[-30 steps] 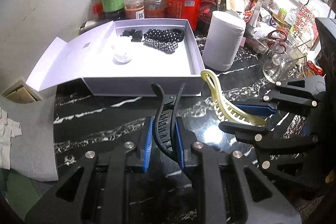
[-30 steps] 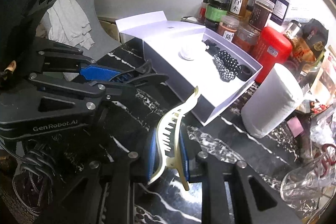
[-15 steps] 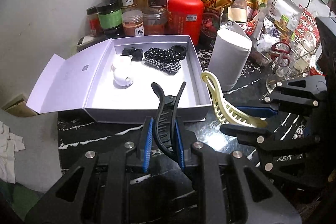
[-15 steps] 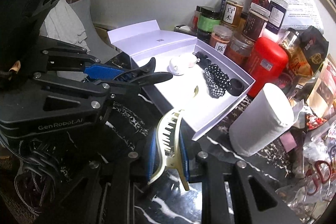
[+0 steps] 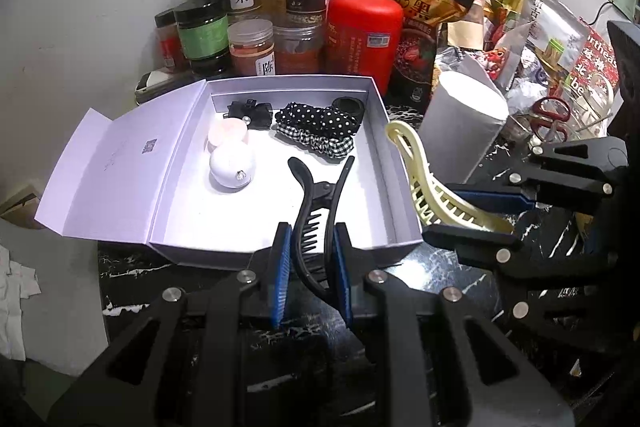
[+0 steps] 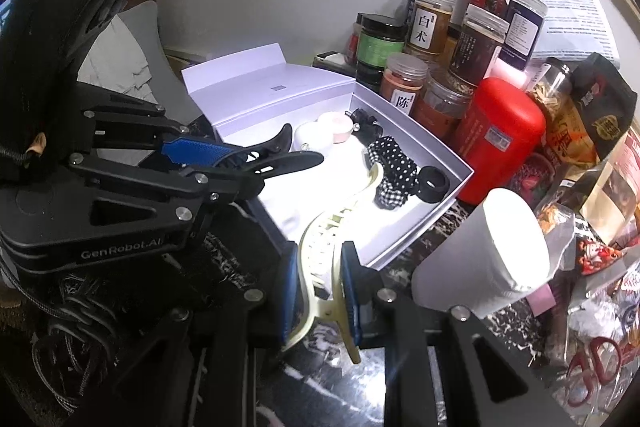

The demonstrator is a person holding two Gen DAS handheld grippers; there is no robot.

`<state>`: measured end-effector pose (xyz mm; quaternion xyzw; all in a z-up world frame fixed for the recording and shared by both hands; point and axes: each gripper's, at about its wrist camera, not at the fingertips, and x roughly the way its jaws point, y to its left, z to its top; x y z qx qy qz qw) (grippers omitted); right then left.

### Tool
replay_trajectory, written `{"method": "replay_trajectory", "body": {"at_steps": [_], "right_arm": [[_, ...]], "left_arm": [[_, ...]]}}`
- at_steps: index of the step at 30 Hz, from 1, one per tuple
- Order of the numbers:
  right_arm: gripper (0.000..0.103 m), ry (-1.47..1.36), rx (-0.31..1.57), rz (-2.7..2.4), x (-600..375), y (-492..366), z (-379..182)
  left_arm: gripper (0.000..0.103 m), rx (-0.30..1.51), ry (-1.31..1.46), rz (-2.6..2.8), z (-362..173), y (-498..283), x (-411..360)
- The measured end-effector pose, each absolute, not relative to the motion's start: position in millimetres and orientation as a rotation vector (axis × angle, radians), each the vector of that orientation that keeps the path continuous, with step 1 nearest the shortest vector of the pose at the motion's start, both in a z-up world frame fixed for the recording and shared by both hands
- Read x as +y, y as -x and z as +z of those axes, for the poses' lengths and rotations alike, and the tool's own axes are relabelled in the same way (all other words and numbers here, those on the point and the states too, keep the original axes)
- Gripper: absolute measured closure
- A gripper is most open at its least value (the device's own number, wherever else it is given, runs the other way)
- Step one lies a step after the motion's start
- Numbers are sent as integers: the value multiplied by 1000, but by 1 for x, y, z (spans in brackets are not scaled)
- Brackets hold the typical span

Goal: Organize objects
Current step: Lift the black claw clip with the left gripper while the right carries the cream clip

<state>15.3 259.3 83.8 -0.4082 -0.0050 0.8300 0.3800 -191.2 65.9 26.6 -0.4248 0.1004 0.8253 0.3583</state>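
Holding one black hair clip (image 5: 316, 215) in my left tool (image 5: 311, 267), I have its blue pads clamped tight on the clip's toothed middle, the two curved tips reaching over the near wall of the white box (image 5: 280, 251). My right tool (image 6: 320, 291) is closed just as tight on one cream claw clip (image 6: 324, 255), which hangs over the box's near right corner. Both clips are off the black marble bench (image 5: 132, 267).

Inside the open box I count one white round case (image 5: 231, 169), one pink round case (image 5: 227, 131) touching it behind, one small black bow clip (image 5: 250, 111), one polka-dot scrunchie (image 5: 320, 121), one checked scrunchie (image 5: 320, 145) against it, and one black ring band (image 5: 348, 105) in the far right corner.

Beside the box stands one white paper roll (image 5: 460, 131); behind it one red canister (image 5: 362, 35).
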Motion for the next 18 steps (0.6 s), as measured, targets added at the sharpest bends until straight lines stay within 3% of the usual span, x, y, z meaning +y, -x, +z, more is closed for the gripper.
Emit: {"method": "replay_trajectory", "body": {"at_steps": [18], "right_arm": [[82,1026,-57,2133,317,12,90]], "left_arm": [[84,245,1123,2198,6,245,82]]}}
